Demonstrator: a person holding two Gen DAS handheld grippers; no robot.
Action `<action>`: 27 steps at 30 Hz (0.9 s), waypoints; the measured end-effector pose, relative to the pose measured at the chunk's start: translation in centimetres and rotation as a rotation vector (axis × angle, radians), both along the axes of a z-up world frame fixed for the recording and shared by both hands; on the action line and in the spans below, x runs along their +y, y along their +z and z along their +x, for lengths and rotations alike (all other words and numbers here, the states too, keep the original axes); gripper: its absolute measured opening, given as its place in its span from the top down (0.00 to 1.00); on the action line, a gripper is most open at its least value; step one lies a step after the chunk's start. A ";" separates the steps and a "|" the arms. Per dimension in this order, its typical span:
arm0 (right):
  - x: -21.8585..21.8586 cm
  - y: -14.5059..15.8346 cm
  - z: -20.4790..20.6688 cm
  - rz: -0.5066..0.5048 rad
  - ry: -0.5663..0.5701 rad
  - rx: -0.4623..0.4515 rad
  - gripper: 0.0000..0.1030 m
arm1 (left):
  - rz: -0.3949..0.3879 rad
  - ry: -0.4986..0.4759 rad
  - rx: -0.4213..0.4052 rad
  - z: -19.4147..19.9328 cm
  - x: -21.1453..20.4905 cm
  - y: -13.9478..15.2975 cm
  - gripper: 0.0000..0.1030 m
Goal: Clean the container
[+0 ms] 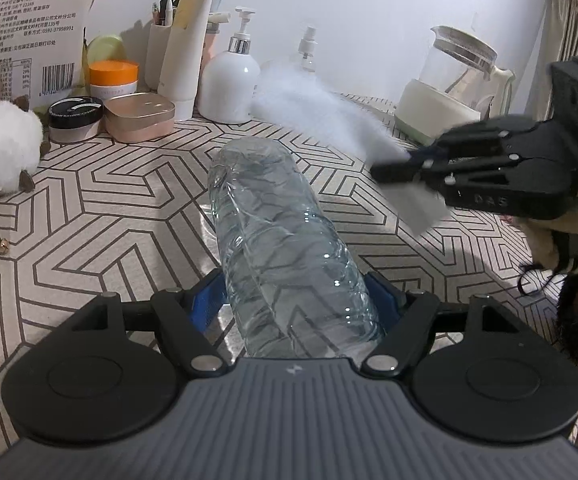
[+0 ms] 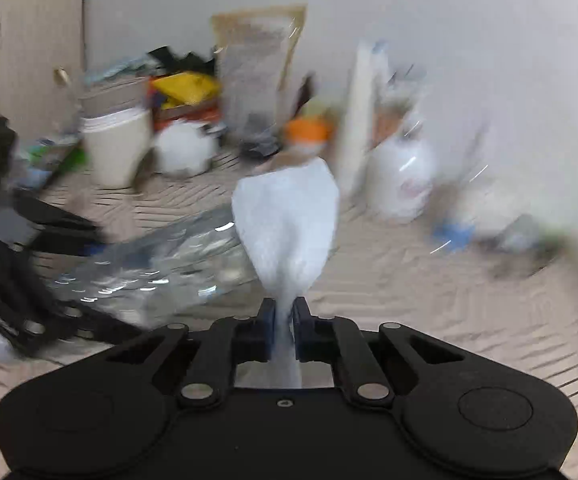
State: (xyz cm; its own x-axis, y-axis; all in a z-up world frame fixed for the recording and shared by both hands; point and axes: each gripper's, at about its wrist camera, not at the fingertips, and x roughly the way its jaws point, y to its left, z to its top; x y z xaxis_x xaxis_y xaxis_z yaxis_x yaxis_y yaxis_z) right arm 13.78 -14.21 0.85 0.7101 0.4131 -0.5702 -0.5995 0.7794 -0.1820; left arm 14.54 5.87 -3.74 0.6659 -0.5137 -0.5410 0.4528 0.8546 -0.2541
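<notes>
Bottle (image 1: 285,248), clear plastic, clamped in left gripper (image 1: 297,300) at frame centre, long axis pointing away toward cluttered upper left; bare patterned surface (image 1: 109,216) around it. Right gripper (image 2: 284,320) pinches white cloth (image 2: 289,216).

The clear bottle (image 1: 285,248) lies lengthwise between the fingers of the left gripper (image 1: 295,300), its far end pointing toward the wall, above the patterned table (image 1: 109,216); to its right the right gripper (image 1: 399,170) reaches in from the side, a white cloth (image 1: 317,108) clamped in it and spreading out beyond the bottle's far end; along the wall behind stand a pump bottle (image 1: 231,80), a tube (image 1: 187,40) left of it, and jars (image 1: 113,78) further left; a glass kettle (image 1: 449,80) sits at far right; a plush toy (image 1: 1,148) stands at the left edge.
</notes>
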 end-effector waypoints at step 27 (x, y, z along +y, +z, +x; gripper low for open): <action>2.9 2.4 2.1 0.104 0.458 0.410 0.89 | -0.023 -0.013 0.005 0.3 0.6 -0.2 0.28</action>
State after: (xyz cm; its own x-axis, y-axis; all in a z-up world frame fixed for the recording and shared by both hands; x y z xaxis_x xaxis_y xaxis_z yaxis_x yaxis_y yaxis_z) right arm 15.84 -11.30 3.28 0.1798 0.6915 -0.6997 -0.8820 0.4283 0.1966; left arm 14.87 6.50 -3.93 0.6565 -0.5346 -0.5322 0.4623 0.8426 -0.2761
